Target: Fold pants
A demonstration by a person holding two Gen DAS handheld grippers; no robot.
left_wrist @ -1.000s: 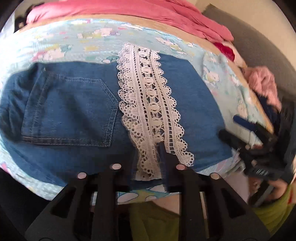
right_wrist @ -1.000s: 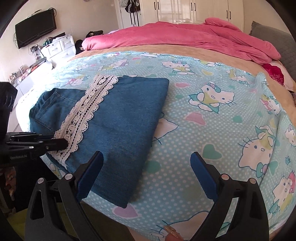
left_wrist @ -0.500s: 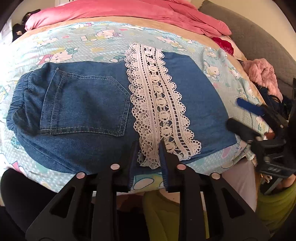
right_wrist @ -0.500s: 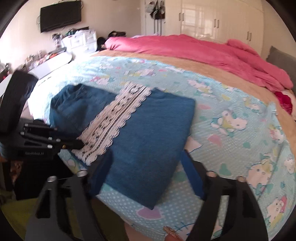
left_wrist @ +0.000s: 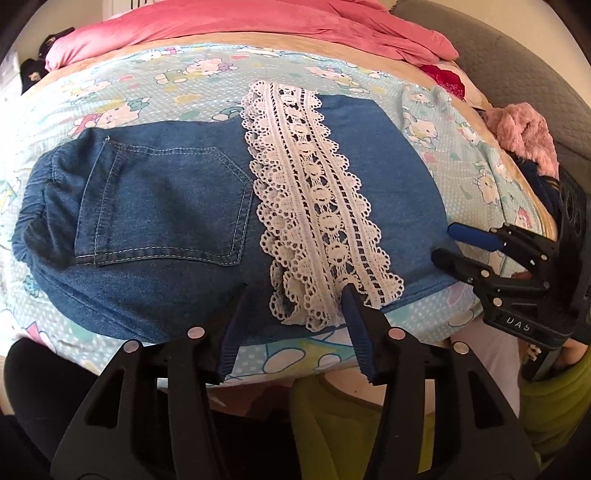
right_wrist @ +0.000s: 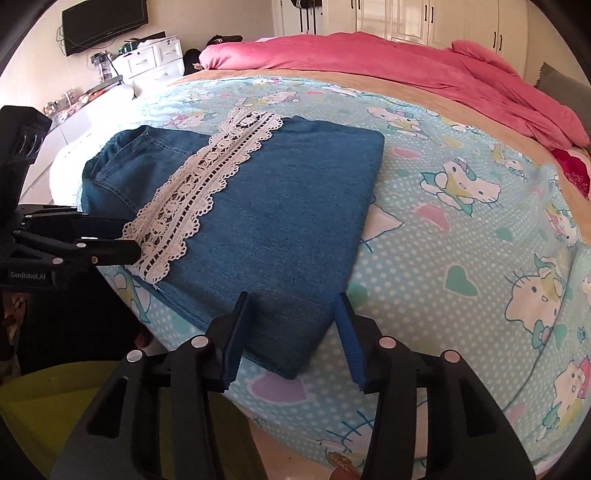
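The blue denim pants (left_wrist: 159,206) lie folded on the bed, back pocket to the left, with a white lace hem band (left_wrist: 314,206) across the middle. My left gripper (left_wrist: 293,291) is open, its fingers either side of the lace band's near end, holding nothing. The right gripper shows at the right of this view (left_wrist: 443,243). In the right wrist view the pants (right_wrist: 280,221) lie ahead; my right gripper (right_wrist: 291,301) is open over their near right corner. The left gripper (right_wrist: 129,240) sits at the lace band's (right_wrist: 207,188) near end.
The bed has a light blue cartoon-cat sheet (right_wrist: 461,229). A pink duvet (right_wrist: 388,62) is piled at the far side. A pink fluffy item (left_wrist: 524,136) and a grey headboard (left_wrist: 517,66) are at the right. A TV (right_wrist: 103,22) and white drawers (right_wrist: 151,62) stand beyond the bed.
My left gripper has opened from nearly shut and drawn back a little from the lace hem. My right gripper has swung left over the pants' near corner, its fingers narrowing.
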